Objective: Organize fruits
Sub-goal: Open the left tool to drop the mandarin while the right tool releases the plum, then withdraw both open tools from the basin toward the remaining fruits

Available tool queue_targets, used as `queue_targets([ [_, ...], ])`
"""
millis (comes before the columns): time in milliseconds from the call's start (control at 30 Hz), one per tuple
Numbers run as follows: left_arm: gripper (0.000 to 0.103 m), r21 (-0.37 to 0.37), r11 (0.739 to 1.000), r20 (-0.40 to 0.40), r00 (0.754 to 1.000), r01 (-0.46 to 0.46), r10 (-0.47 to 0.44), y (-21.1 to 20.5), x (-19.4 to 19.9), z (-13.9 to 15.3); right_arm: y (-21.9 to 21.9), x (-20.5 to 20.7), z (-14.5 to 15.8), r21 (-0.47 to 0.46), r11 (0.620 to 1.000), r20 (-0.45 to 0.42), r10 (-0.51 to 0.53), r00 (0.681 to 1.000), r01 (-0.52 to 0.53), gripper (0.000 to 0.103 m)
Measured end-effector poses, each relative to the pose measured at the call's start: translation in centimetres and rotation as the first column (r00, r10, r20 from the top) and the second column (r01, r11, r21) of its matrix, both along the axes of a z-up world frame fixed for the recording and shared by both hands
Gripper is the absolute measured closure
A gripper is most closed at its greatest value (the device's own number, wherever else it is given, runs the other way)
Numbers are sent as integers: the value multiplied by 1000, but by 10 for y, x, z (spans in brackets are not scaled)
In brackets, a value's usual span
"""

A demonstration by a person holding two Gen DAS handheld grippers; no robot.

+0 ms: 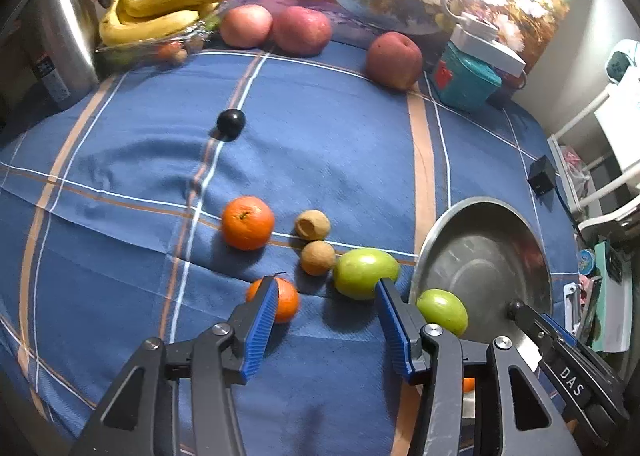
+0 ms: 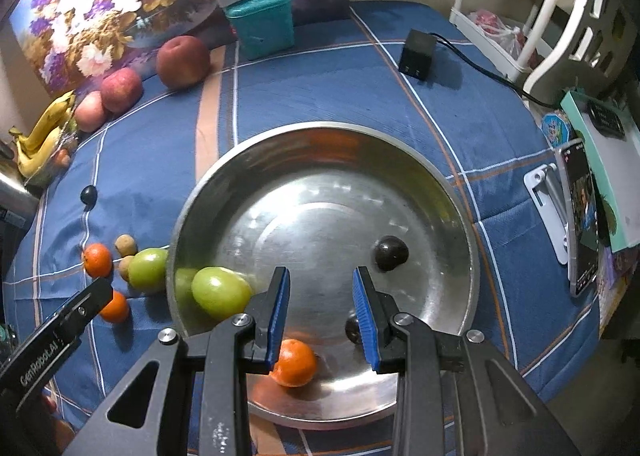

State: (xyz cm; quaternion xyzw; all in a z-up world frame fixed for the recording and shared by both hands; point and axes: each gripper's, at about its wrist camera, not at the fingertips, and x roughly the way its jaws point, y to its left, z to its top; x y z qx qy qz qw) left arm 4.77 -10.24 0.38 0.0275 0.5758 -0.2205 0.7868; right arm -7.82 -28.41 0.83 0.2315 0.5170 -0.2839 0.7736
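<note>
While the left gripper (image 1: 326,292) is held above the blue cloth (image 1: 120,160), its jaws are spread and empty — one small orange (image 1: 289,302) lies just behind its left finger, one green fruit (image 1: 362,271) behind its right. Over the metal bowl (image 2: 440,176) the right gripper (image 2: 322,288) is seen with jaws apart, nothing pinched; another orange (image 2: 296,364), a green fruit (image 2: 220,292) and two dark fruits are found inside the bowl.

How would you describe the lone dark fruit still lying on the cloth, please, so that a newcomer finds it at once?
Start at the steel bowl on the blue checked cloth and look past the oranges towards the bananas. Alone on open cloth lies a small black fruit. It is the only dark, glossy fruit outside the bowl.
</note>
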Motion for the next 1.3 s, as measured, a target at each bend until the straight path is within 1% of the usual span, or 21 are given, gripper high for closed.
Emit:
queue_targets([
  [133,47,0,1000,-1,1000,1,-1,1,0,0,3,1,3,-8,1000,4,9,1000,-9,70],
  [233,37,17,1000,0,1000,5,-5,-1,-1,-2,3,2,2,-10,1000,-3,8,1000,-8,70],
  [267,30,27,1000,1,1000,3,-3,-2,0,-3,3,2,1,-10,1000,-7,8,1000,-9,68],
  [300,25,38,999,2,1000,-1,1,-2,0,-4,3,3,0,-11,1000,-13,9,1000,-9,66],
  [367,22,59,998,7,1000,-6,6,-2,0,-6,4,4,-2,-18,1000,-24,7,1000,-8,55],
  [400,18,71,997,10,1000,-11,11,-2,1,-7,3,4,-2,-21,1000,-28,7,1000,-7,53],
  [467,11,89,996,18,1000,-21,19,-2,1,-9,3,5,-2,-27,1000,-33,6,999,-7,46],
  [533,7,106,994,28,999,-23,20,-2,1,-10,2,5,-2,-35,999,-39,5,999,-7,42],
  [567,5,113,993,34,999,-23,20,-2,1,-10,3,5,-3,-38,999,-43,5,999,-7,42],
  [700,2,126,992,55,998,-15,8,-3,0,-10,2,7,-5,-43,999,-58,4,998,-6,39],
  [767,1,131,991,72,997,-12,3,-4,0,-8,1,7,-6,-49,999,-63,1,998,-4,24],
  [900,0,144,989,108,994,-19,4,-4,-1,-7,-1,7,-6,-64,998,-69,-6,998,2,22],
  [1000,0,157,987,116,993,-24,6,-3,-1,-8,-1,7,-6,-82,997,-76,-5,997,-1,12],
  [1033,0,157,987,116,993,-23,5,-3,-1,-8,-1,7,-6,-88,996,-78,-9,997,2,6],
  [1067,0,156,988,119,993,-21,3,-3,0,-8,-2,6,-6,-92,996,-81,-10,997,3,5],
  [1300,0,168,986,133,991,9,-32,-6,-2,-8,-1,8,-4,-113,994,-71,-1,997,-7,5],
])
